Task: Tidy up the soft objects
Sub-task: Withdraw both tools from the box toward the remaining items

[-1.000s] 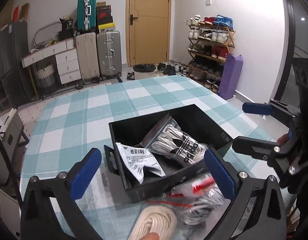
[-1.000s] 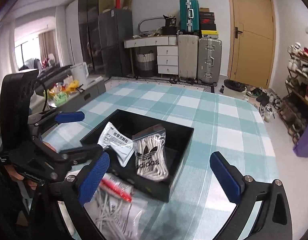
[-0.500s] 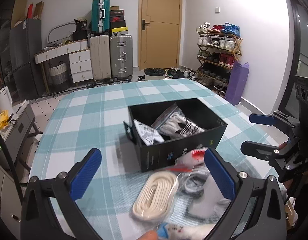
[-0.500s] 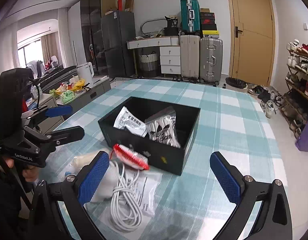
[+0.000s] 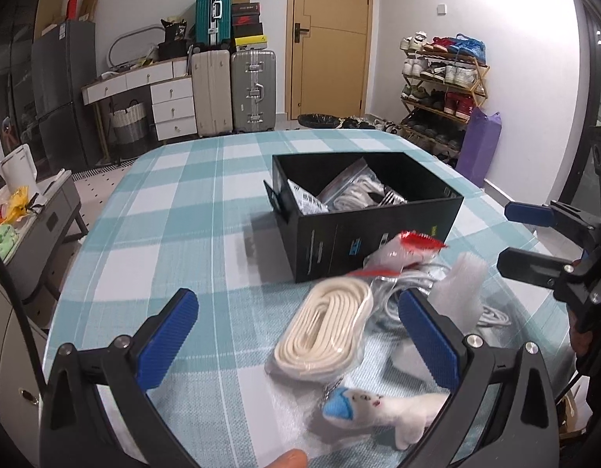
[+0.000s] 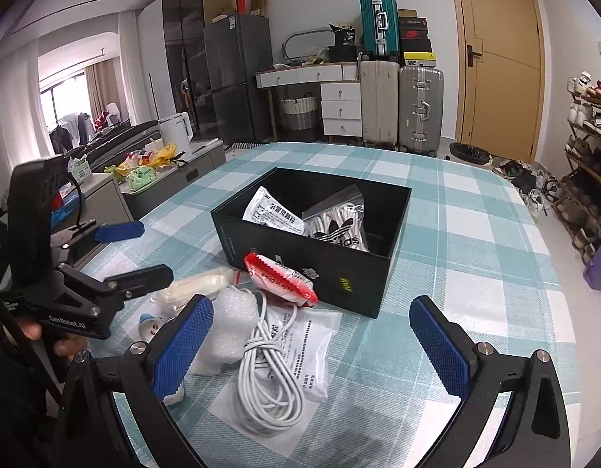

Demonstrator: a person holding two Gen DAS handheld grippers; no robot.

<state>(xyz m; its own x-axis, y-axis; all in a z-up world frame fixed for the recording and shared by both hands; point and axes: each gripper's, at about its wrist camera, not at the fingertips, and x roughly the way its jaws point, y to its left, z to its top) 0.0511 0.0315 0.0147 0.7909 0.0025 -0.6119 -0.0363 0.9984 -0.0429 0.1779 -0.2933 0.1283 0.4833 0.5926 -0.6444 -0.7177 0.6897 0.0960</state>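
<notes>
Left gripper (image 5: 296,335): we see its jaws spread wide, nothing between the two blue pads, hovering above the loose items.
Right gripper (image 6: 312,345): our other tool also stands wide apart and empty, above the white cable.
Black box (image 6: 362,277): one, lid off, on the checked tablecloth (image 5: 163,210).
Inside the box: we count two packets, a white printed pouch (image 6: 273,214) and a clear bag of laces (image 6: 339,226), leaning on each other.
Outside, just in front of the box: we count six things.
- one bag of cream laces (image 5: 323,331)
- one red-topped packet (image 6: 280,277), touching the box wall
- one coiled white cable (image 6: 269,374), lying on one printed plastic sleeve (image 6: 312,351)
- one piece of bubble wrap (image 6: 230,331)
- one small plush toy (image 5: 378,413), nearest us in the left view
</notes>
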